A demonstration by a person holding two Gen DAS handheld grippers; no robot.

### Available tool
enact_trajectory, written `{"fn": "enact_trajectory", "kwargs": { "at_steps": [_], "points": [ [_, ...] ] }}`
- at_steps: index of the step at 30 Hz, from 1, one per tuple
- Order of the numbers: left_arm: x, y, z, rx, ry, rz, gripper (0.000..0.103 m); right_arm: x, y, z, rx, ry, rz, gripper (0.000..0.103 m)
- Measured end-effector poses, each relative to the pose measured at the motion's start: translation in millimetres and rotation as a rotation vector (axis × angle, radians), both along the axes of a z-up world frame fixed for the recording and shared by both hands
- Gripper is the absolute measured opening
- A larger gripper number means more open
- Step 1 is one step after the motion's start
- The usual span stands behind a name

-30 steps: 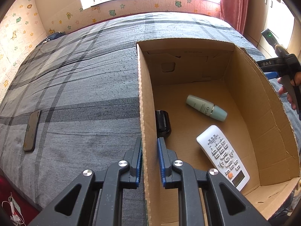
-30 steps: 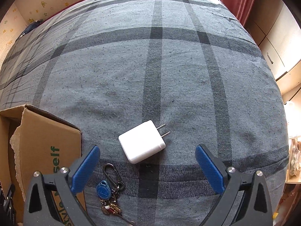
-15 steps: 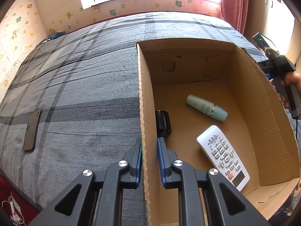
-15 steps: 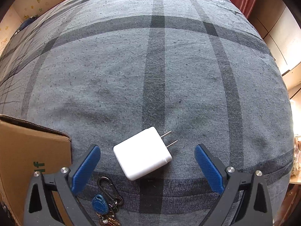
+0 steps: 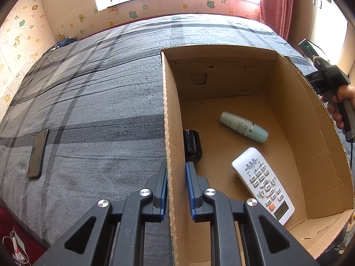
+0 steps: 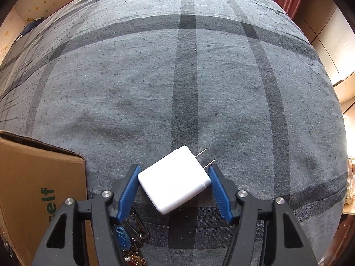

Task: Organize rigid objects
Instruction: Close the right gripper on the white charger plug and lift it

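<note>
My left gripper (image 5: 176,177) is shut on the left wall of an open cardboard box (image 5: 170,110) on the bed. Inside the box lie a pale green bottle (image 5: 243,126), a white remote control (image 5: 263,185) and a black object (image 5: 192,145). My right gripper (image 6: 174,178) has its jaws closed in around a white charger plug (image 6: 175,179) lying on the grey plaid bedspread; both blue pads (image 6: 127,190) touch its corners. The box's outer corner (image 6: 42,177) shows at the left of the right wrist view.
A key bunch with a blue tag (image 6: 123,237) lies just under my right gripper. A dark phone (image 5: 37,154) lies on the bedspread left of the box. The hand with the right gripper's handle (image 5: 332,88) is beyond the box's right wall. Bed edges fall away at the right.
My right gripper moved down and forward over the charger plug, and its jaws closed from wide open to touch the plug. My left gripper and the box stayed still.
</note>
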State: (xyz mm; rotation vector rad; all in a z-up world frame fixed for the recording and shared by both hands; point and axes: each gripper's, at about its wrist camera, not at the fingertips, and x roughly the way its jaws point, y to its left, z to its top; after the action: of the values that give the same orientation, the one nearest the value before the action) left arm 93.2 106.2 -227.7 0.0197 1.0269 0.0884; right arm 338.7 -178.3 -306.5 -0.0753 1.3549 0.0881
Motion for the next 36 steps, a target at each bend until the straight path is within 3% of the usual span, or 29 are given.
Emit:
{"fn": "enact_trajectory", "kwargs": {
  "at_steps": [12, 36],
  "points": [
    [-1, 0, 0, -0.001, -0.003, 0.0, 0.018, -32, 0, 18, -0.004, -0.01, -0.001, 0.066],
    [-2, -1, 0, -0.006, -0.004, -0.004, 0.018, -84, 30, 116, -0.036, -0.068, 0.11, 0.066]
  ]
}}
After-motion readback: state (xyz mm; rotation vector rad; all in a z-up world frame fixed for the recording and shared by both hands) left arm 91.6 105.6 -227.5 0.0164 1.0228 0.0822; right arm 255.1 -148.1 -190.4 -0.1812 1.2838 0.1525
